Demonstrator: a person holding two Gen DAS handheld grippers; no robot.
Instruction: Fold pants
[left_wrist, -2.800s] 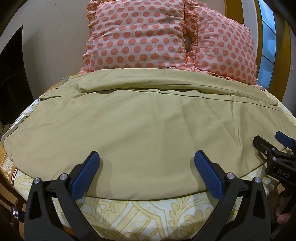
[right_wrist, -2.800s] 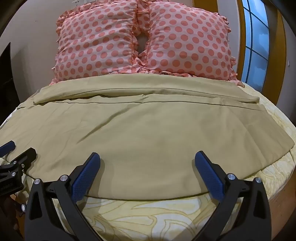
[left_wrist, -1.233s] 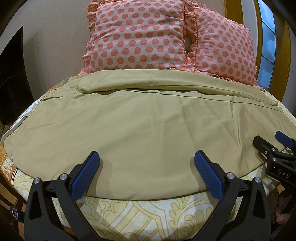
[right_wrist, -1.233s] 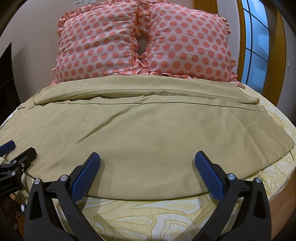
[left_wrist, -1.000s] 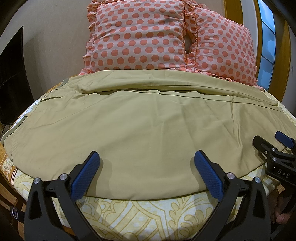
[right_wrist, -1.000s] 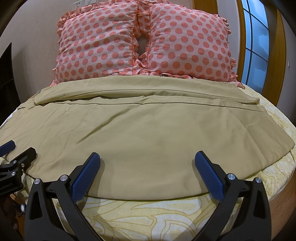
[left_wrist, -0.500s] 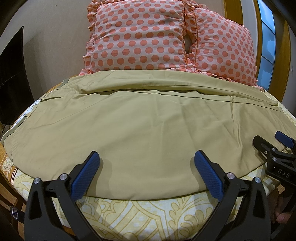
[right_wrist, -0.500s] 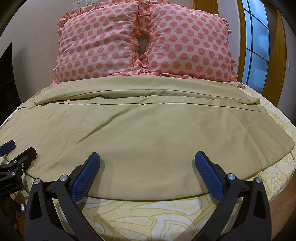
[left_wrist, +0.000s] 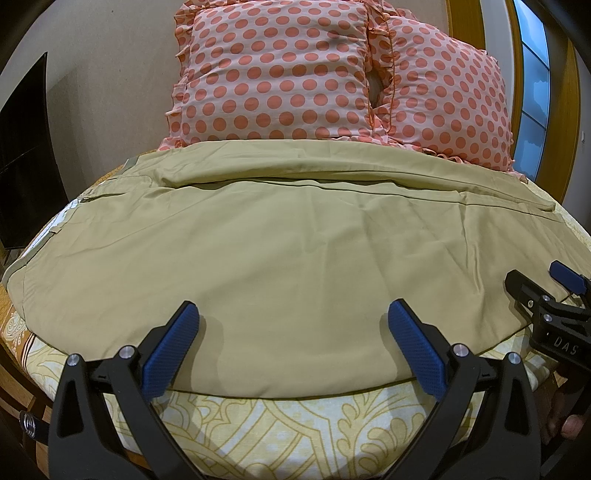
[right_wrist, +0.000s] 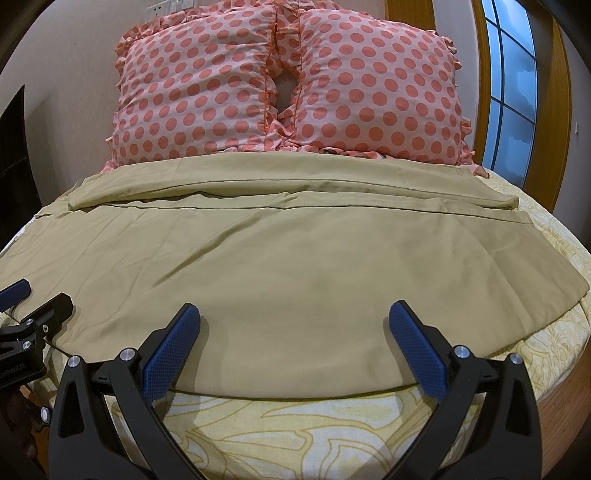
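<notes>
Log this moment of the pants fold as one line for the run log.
stage: pre-grasp | pants: flat on bed, unfolded | left tongs: open at near edge | right tongs: open at near edge | pillows: behind

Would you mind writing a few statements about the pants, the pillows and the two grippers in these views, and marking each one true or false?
1. The khaki pants lie spread flat across the bed. True.
2. The left gripper is clamped on the near edge of the pants. False: its jaws stand wide open and hold nothing.
3. Two polka-dot pillows stand side by side behind the pants. True.
4. The right gripper is shut. False: it is open too, over the near edge of the pants.
5. The pillows are plain white. False: they are pink with coral dots.
</notes>
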